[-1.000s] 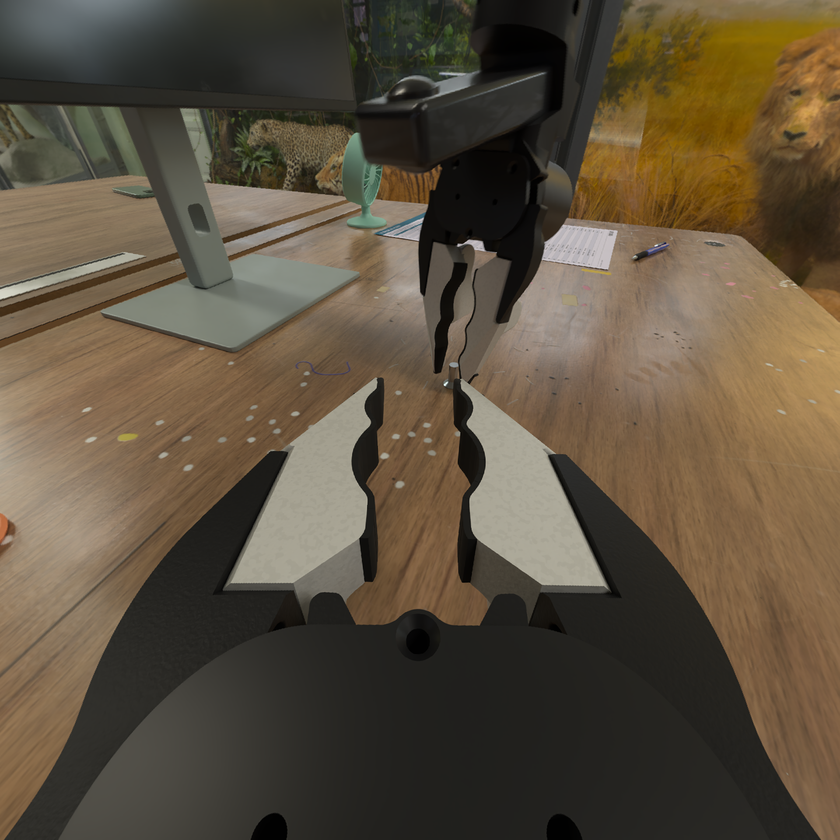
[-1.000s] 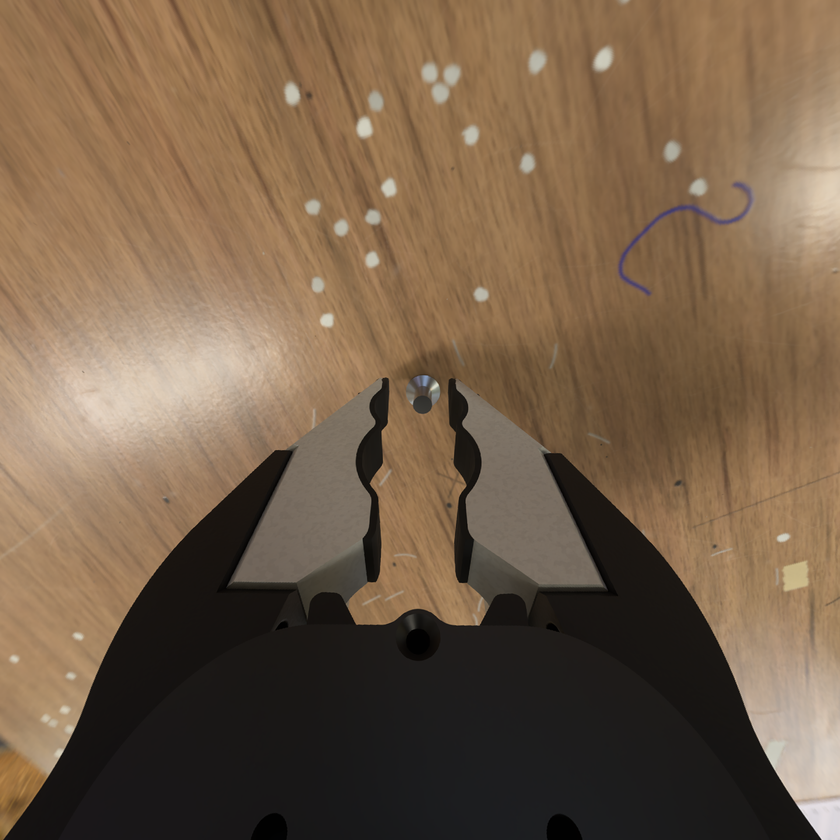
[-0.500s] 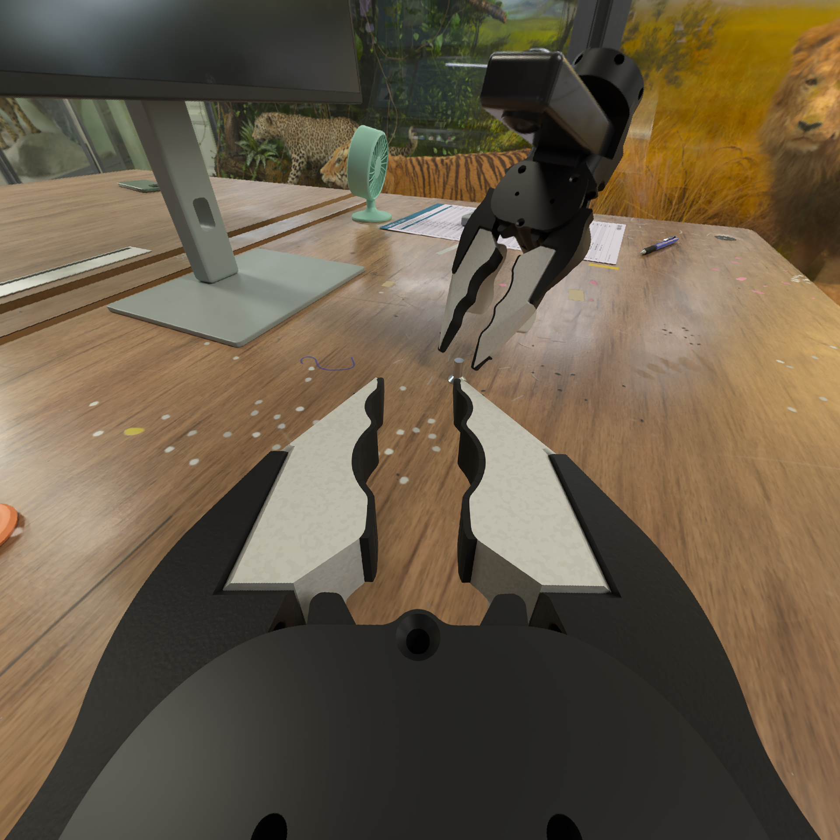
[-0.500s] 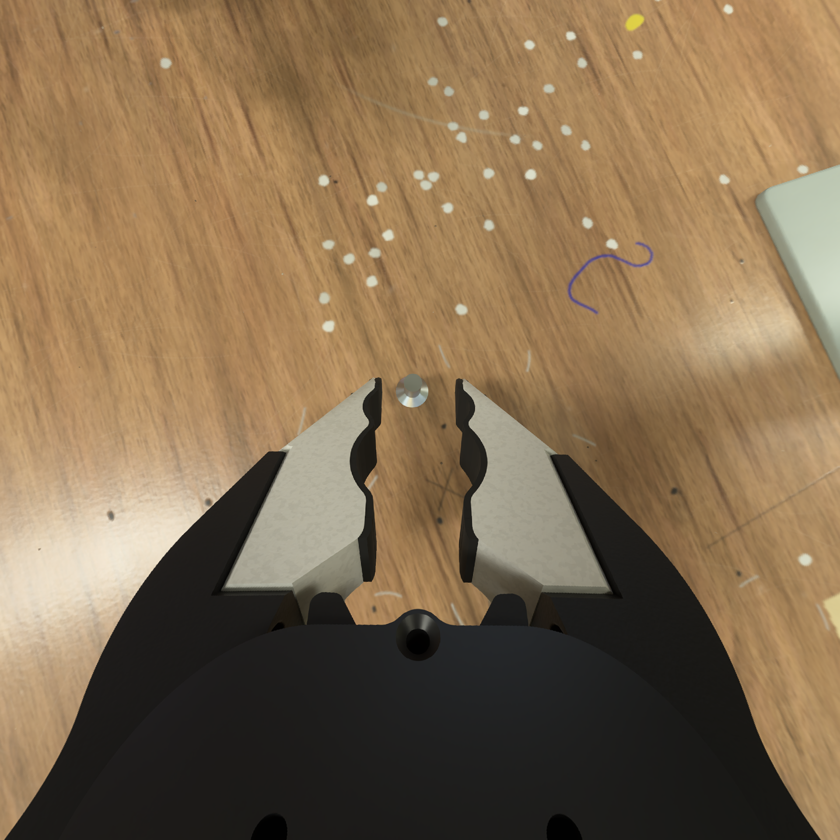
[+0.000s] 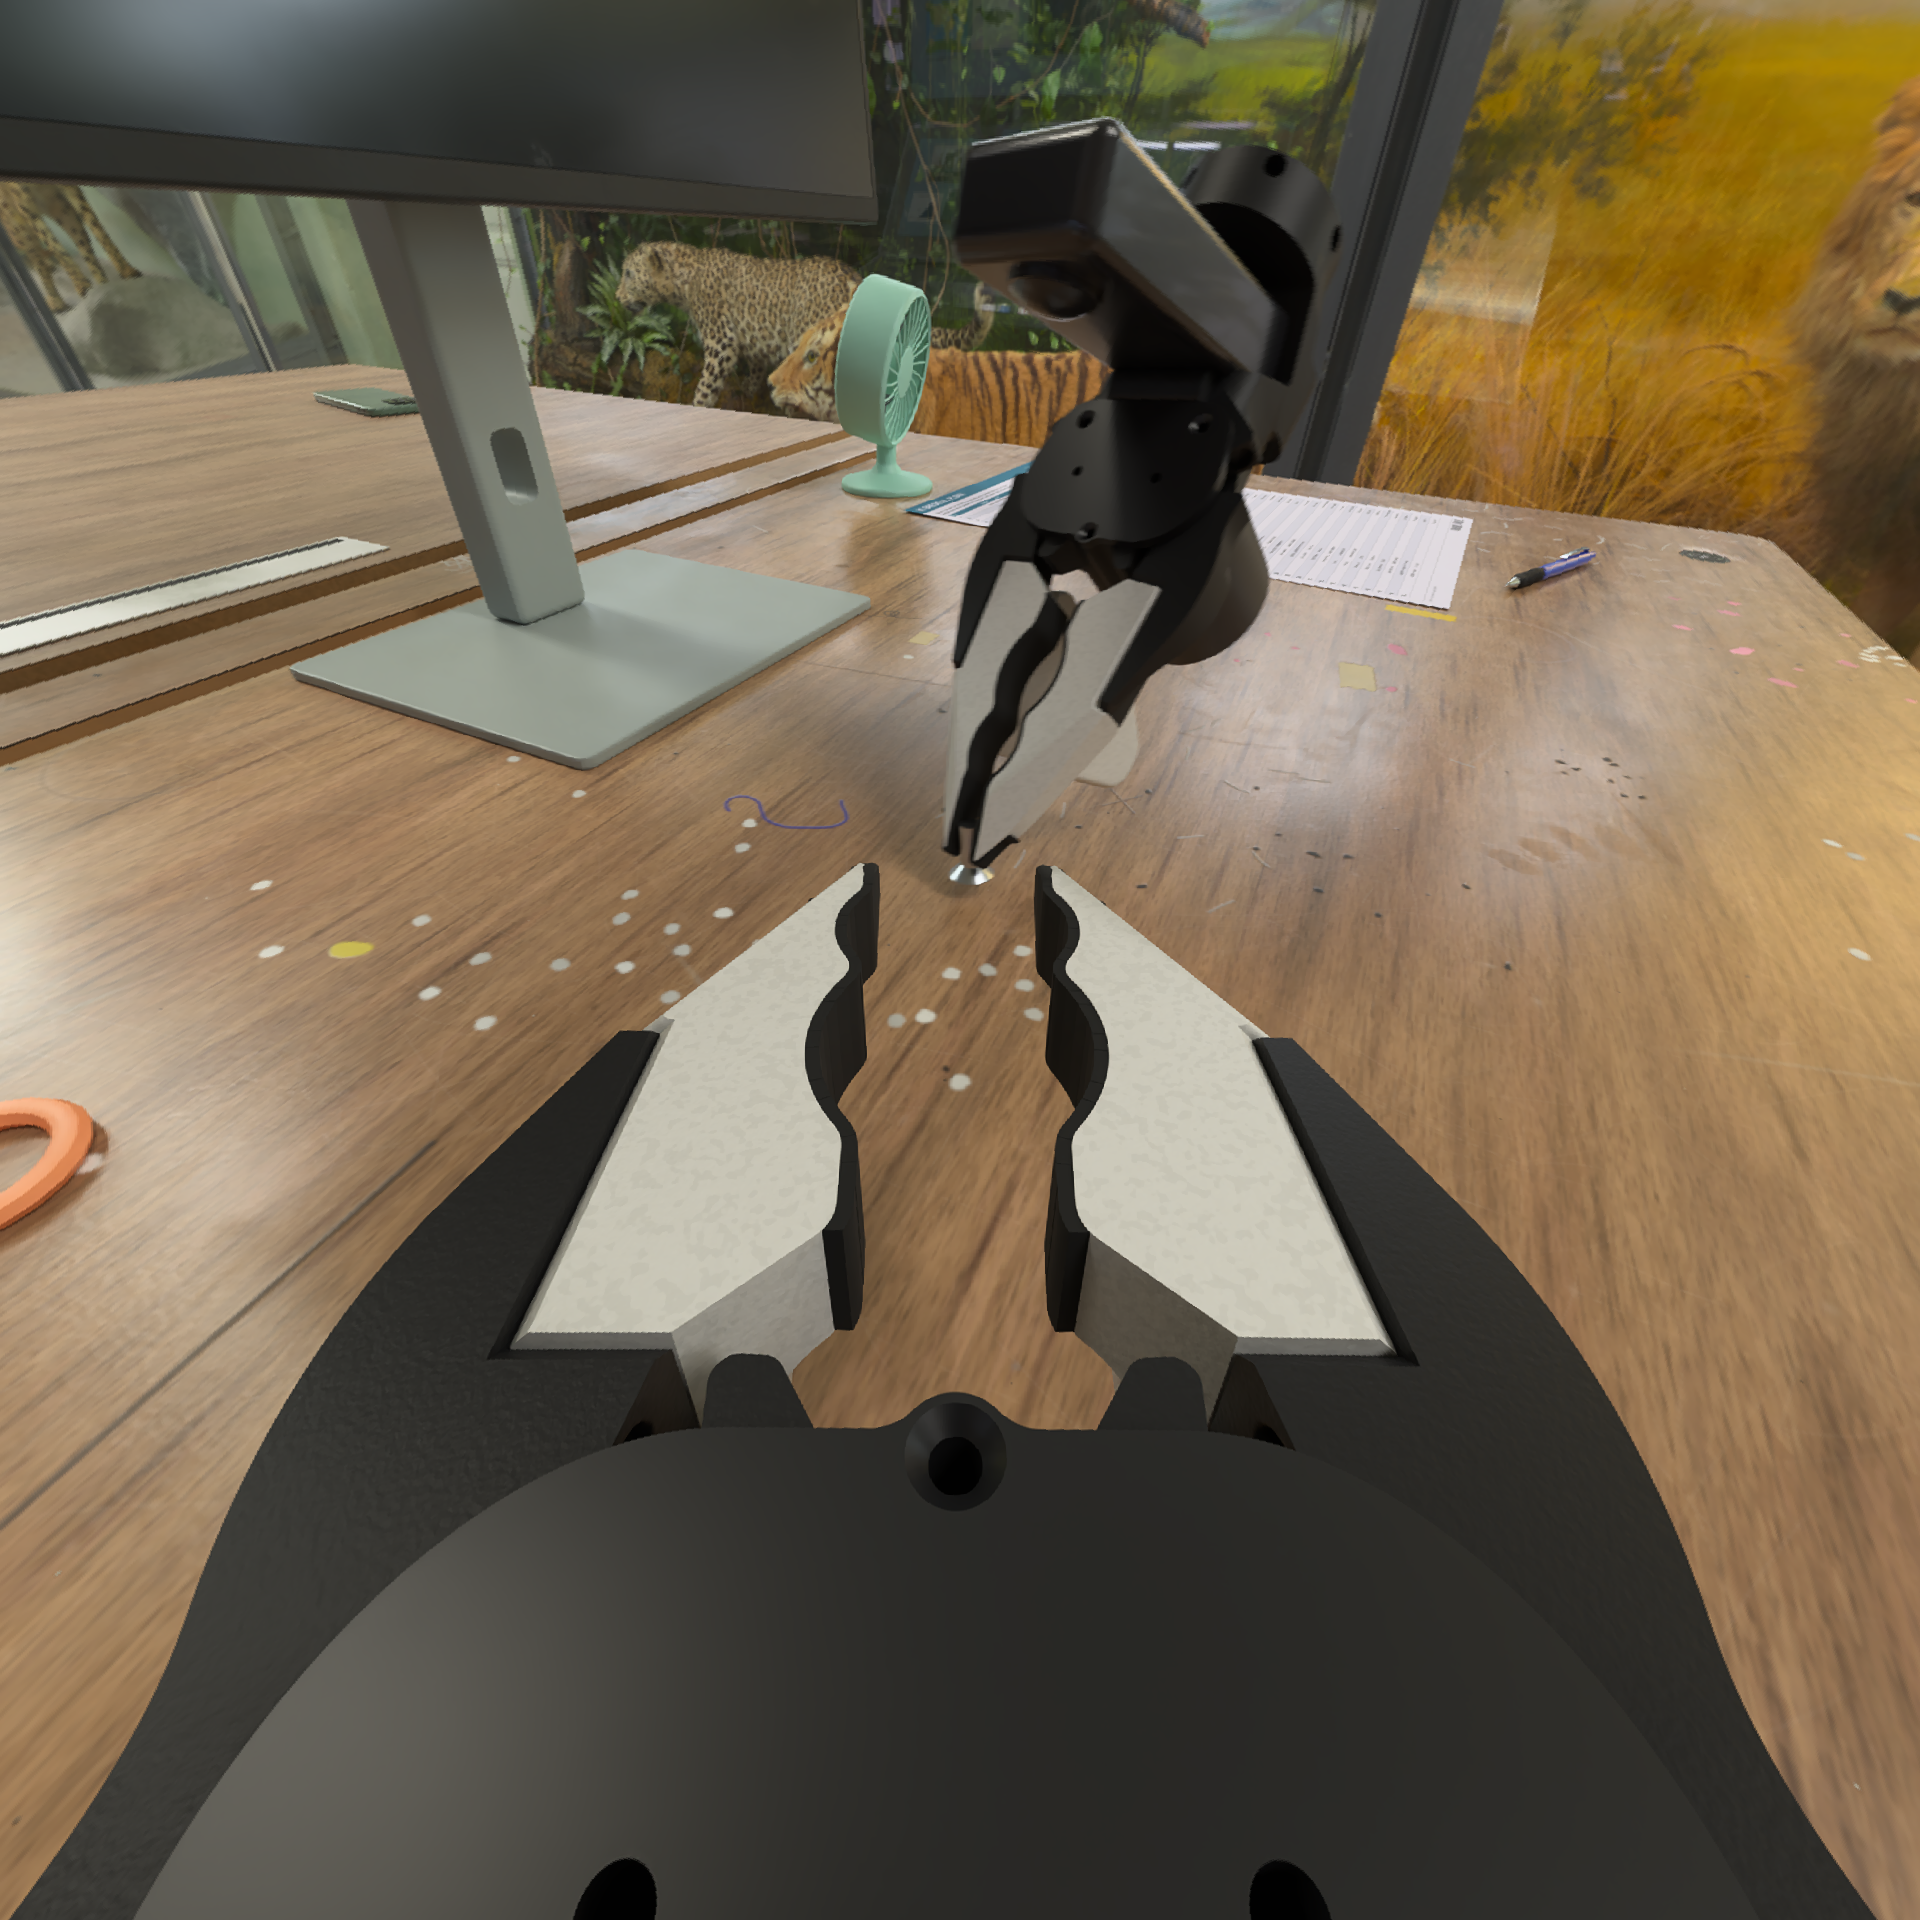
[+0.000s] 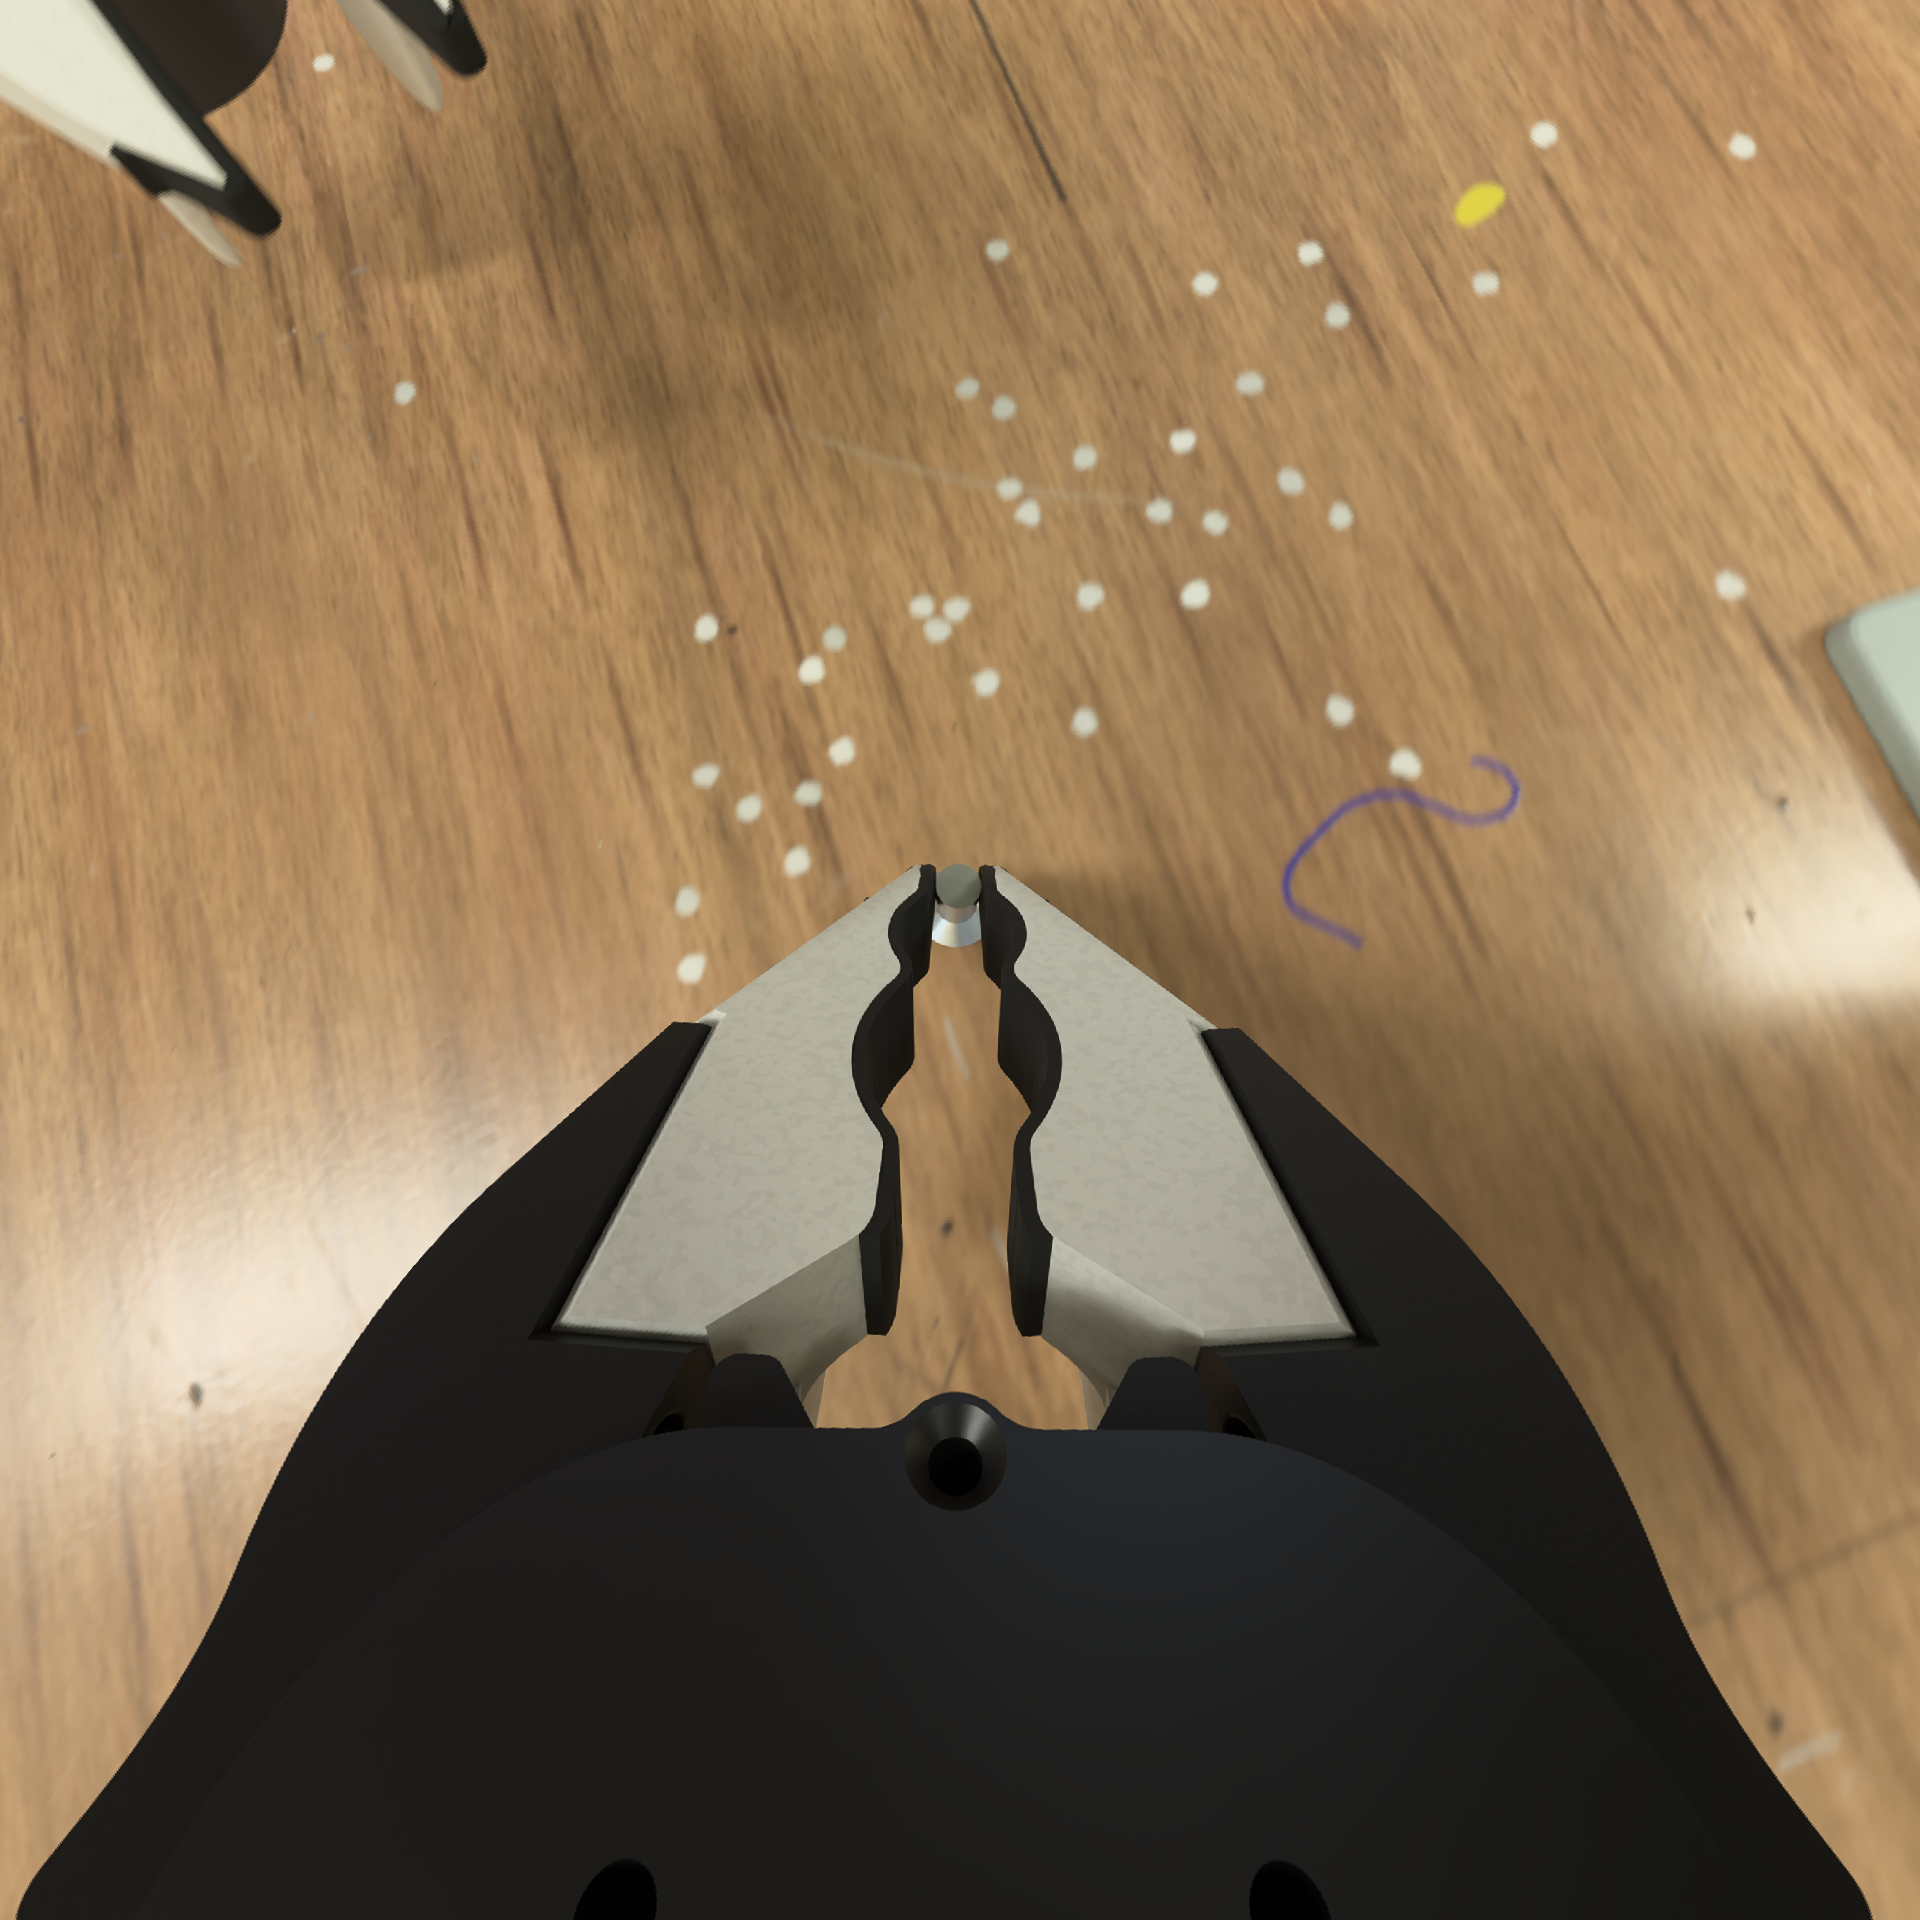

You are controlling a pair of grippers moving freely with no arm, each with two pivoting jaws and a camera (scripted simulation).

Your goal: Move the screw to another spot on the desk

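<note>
Brown wood-grain desk (image 5: 1455,935) flecked with white dots, silver screw (image 6: 956,904), mint-green fan (image 5: 888,384), orange ring (image 5: 36,1153).

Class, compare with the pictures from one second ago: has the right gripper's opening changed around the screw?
Yes. The right gripper has closed: its fingertips now pinch the screw, standing head down on the desk left of the purple scribble.

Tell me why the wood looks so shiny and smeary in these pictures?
Right wrist view: pale glare patches lie on the desk, and the white dots look soft, while the screw in the right tool stays sharp. Left wrist view: the wood grain smears toward the edges, and the monitor stand leans from the wide lens.
</note>
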